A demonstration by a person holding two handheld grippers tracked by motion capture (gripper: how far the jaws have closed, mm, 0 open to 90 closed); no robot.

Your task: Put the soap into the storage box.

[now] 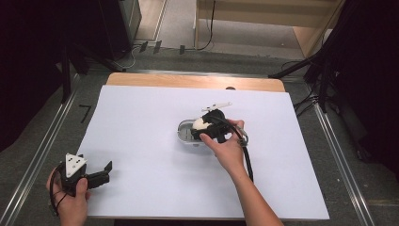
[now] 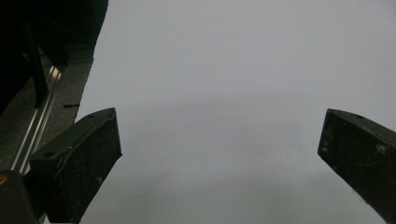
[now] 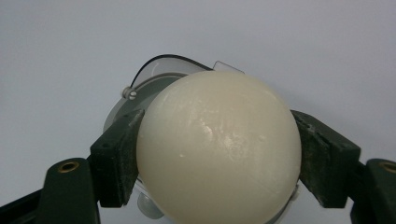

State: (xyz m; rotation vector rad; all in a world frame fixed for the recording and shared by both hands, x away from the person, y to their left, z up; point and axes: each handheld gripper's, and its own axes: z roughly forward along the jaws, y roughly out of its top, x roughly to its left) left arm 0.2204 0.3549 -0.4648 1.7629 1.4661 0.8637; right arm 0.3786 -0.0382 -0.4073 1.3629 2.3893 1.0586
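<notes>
Cream ball [image 3: 218, 149]: one, clamped in right hand-held gripper [image 1: 210, 126], over dish
Clear dish [image 1: 187, 133]: one, frame centre
Left hand-held gripper [image 2: 219, 154]: apart, lower left

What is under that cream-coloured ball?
A clear oval container on the white table cover lies beneath the ball, which the right hand-held gripper clamps. The ball hides the container's inside.
</notes>
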